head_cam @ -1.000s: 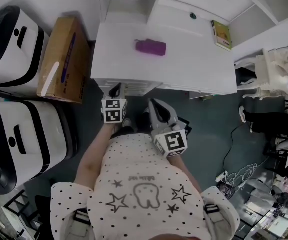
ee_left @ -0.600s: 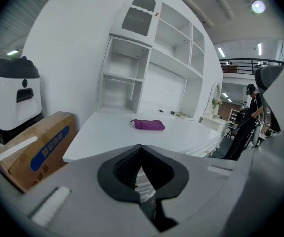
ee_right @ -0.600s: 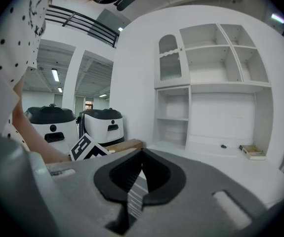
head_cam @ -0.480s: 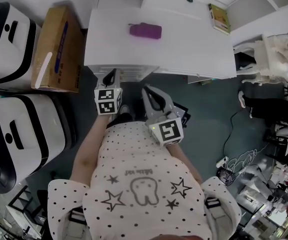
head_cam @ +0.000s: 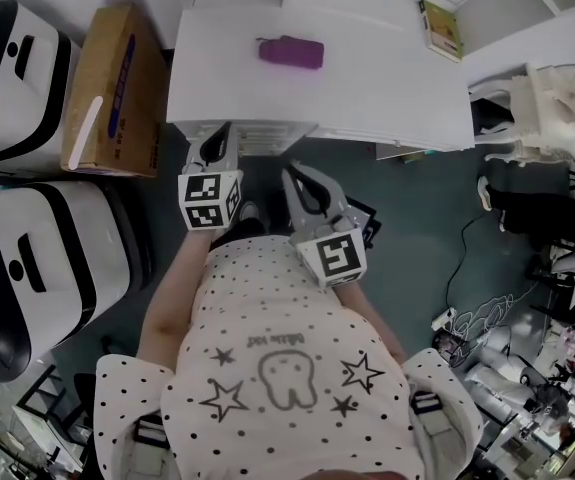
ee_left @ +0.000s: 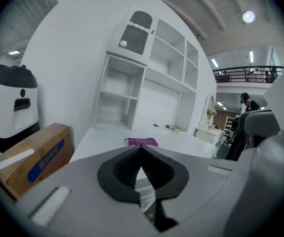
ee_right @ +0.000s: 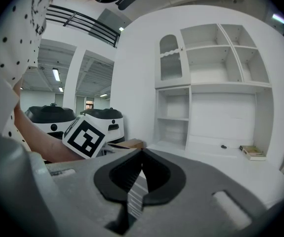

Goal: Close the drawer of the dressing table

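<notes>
Left hand-held gripper (head_cam: 219,138) is sitting closed, jaw tips meeting, nothing between them; same in the left gripper view (ee_left: 142,151). It is pointing at the front edge of the white dressing table (head_cam: 387,78), tip right at the drawer (head_cam: 267,136). The drawer is showing as a ribbed white front poking just past the table edge at the left end; can't tell whether the tip is touching it. Right hand-held gripper (head_cam: 293,178) is also sitting closed and empty (ee_right: 142,153), hanging just beside the left one, a bit back from the drawer. A purple pouch (head_cam: 290,52) is lying on the tabletop and a book (head_cam: 439,30) is lying at the far right corner. A cardboard box (head_cam: 112,88) is standing on the floor left of the table.
</notes>
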### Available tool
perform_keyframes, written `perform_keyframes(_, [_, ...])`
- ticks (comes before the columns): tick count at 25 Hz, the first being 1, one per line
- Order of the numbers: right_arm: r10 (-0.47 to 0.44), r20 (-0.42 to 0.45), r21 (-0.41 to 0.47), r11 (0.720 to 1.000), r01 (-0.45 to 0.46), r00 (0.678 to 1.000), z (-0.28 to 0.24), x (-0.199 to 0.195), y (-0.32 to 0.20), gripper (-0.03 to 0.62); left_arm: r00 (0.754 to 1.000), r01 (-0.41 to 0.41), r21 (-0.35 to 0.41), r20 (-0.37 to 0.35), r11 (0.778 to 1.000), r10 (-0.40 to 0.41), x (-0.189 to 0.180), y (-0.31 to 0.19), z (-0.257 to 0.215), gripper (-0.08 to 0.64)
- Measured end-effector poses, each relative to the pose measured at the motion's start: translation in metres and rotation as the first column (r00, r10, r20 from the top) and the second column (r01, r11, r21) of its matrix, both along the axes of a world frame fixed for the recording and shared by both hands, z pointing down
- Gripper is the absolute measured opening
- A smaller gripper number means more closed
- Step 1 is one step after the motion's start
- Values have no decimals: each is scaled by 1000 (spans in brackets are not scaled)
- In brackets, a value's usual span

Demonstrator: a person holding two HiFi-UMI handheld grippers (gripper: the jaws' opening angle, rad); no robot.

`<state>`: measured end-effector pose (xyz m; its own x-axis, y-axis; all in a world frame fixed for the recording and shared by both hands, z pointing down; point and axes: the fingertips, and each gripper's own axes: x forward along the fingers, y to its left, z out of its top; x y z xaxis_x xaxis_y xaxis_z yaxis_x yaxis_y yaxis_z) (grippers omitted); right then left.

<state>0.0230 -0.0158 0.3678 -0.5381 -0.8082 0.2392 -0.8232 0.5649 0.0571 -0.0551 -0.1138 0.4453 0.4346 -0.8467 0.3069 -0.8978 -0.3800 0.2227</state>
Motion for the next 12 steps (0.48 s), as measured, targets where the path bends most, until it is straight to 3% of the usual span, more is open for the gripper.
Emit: perform_keyframes(12, [16,4,0,1000,-16,1000,3,3,2,-5,999,-41,190,7,981,41,4,20,-73,-6])
